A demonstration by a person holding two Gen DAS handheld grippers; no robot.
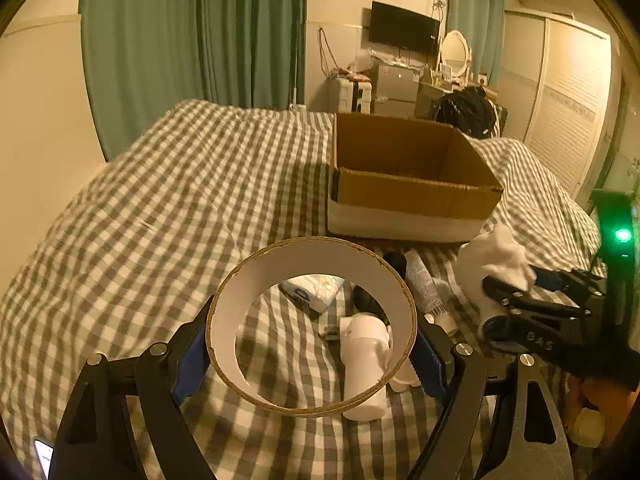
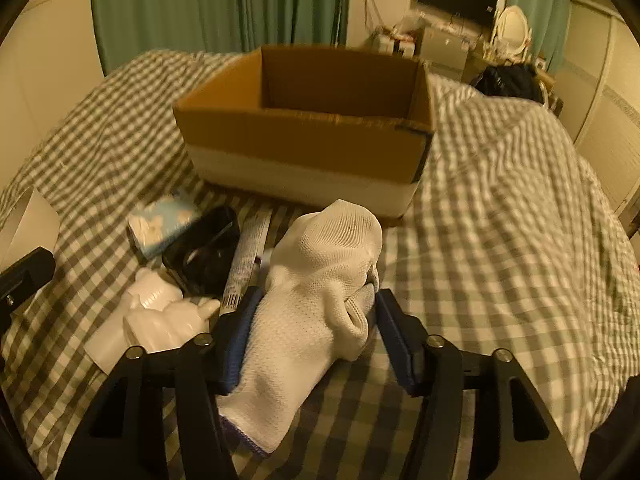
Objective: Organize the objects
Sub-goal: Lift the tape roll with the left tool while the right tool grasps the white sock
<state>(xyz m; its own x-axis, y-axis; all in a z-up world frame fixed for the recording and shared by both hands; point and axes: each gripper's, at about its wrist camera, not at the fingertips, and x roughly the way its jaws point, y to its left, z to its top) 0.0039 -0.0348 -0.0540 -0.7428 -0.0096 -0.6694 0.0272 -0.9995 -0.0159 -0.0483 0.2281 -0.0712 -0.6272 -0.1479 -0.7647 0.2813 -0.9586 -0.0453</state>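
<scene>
My left gripper (image 1: pixel 312 350) is shut on a wide cardboard ring (image 1: pixel 312 258) with a white inner wall, held upright above the checked bedcover (image 1: pixel 180 208). My right gripper (image 2: pixel 316 304) straddles a white knit glove (image 2: pixel 320 280) lying on the cover, and both blue pads rest against its sides. The same gripper (image 1: pixel 520 304) and glove (image 1: pixel 496 260) show at the right of the left wrist view. An open cardboard box (image 2: pixel 304 136) stands just beyond; its floor is hidden.
Left of the glove lie a long tube (image 2: pixel 248 256), a black tape dispenser (image 2: pixel 204 256), a blue-white tissue pack (image 2: pixel 164 226) and a white bottle (image 2: pixel 160 320). Green curtains, a wall and furniture stand past the bed.
</scene>
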